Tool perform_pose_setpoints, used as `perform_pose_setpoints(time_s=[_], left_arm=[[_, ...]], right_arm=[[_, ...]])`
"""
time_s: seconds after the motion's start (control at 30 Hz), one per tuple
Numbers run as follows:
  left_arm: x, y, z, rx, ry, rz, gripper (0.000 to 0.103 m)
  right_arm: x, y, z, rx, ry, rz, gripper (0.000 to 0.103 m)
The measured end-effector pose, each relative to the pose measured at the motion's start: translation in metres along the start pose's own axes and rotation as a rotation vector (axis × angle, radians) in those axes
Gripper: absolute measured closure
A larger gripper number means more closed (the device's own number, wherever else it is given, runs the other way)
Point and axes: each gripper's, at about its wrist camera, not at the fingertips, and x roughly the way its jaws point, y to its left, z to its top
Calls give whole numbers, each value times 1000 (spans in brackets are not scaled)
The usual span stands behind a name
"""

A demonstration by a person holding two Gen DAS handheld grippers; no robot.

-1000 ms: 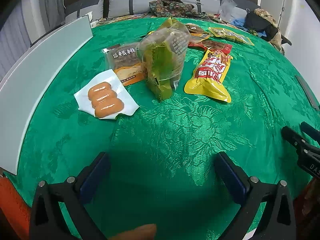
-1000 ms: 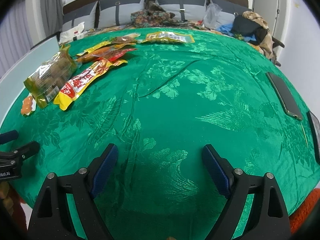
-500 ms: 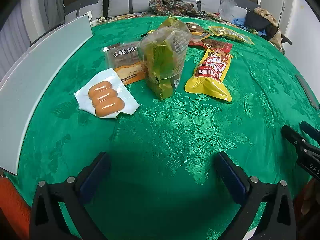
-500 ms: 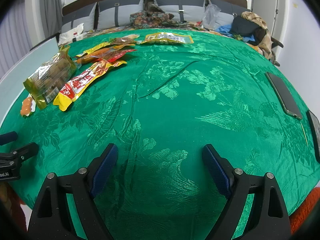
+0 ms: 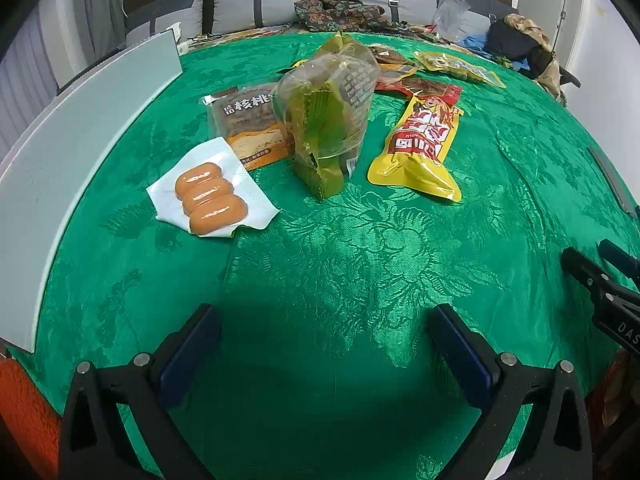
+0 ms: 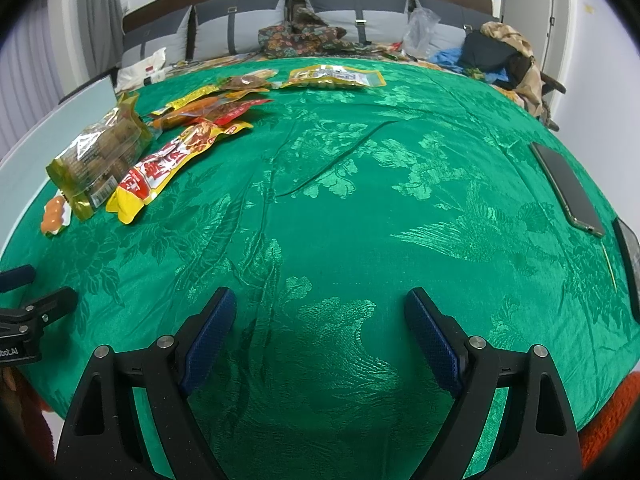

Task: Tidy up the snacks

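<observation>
Snack packs lie on a green patterned cloth [image 5: 360, 264]. In the left wrist view a sausage pack [image 5: 211, 199] lies at the left, a brown walnut-cake pack [image 5: 250, 126] behind it, a clear bag of green-wrapped sweets [image 5: 330, 120] in the middle and a yellow-red pouch [image 5: 422, 148] to its right. Further packs [image 5: 456, 67] lie behind. My left gripper [image 5: 324, 350] stands open above bare cloth, well short of the snacks. My right gripper [image 6: 320, 326] is open too, with nothing between its fingers; the clear bag [image 6: 100, 156] and the yellow-red pouch [image 6: 168, 168] lie far to its left.
A white board [image 5: 80, 152] runs along the table's left edge. A dark phone [image 6: 568, 188] and another flat device [image 6: 630, 252] lie at the right edge. Cushions and heaped clothes [image 6: 312, 36] fill the sofa behind the table.
Hardly anything has moved. An orange shape at the bottom edge of the left wrist view one second ago is gone.
</observation>
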Motion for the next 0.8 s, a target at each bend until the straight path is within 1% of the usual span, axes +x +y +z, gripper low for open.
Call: perform_pose_setpoints(time_s=[0.13, 0.23, 0.3, 0.33, 0.43, 0.57, 0.63, 0.7, 0.73, 0.8], left_arm=[[0, 5, 3, -5, 26, -21, 0], [-5, 26, 6, -114, 19, -84, 0], [-9, 53, 9, -253, 3, -159, 0], [-10, 64, 10, -298, -2, -179, 0], [-10, 82, 12, -367, -7, -191, 0], [-7, 108, 21, -439, -3, -149, 0], [0, 113, 31, -444, 13, -143, 0], [8, 109, 40, -425, 41, -135, 0], [19, 103, 56, -387, 75, -94, 0], [28, 93, 62, -348, 95, -44, 1]], right_arm=[[0, 0, 0, 0, 0, 0, 13], [0, 0, 0, 1, 0, -1, 13], [0, 0, 0, 0, 0, -1, 13], [0, 0, 0, 0, 0, -1, 13], [0, 0, 0, 0, 0, -1, 13], [0, 0, 0, 0, -1, -2, 13], [0, 0, -1, 1, -1, -3, 13], [0, -1, 0, 3, -3, -5, 13], [0, -1, 0, 4, -3, -6, 13], [-1, -1, 1, 5, -3, -7, 13]])
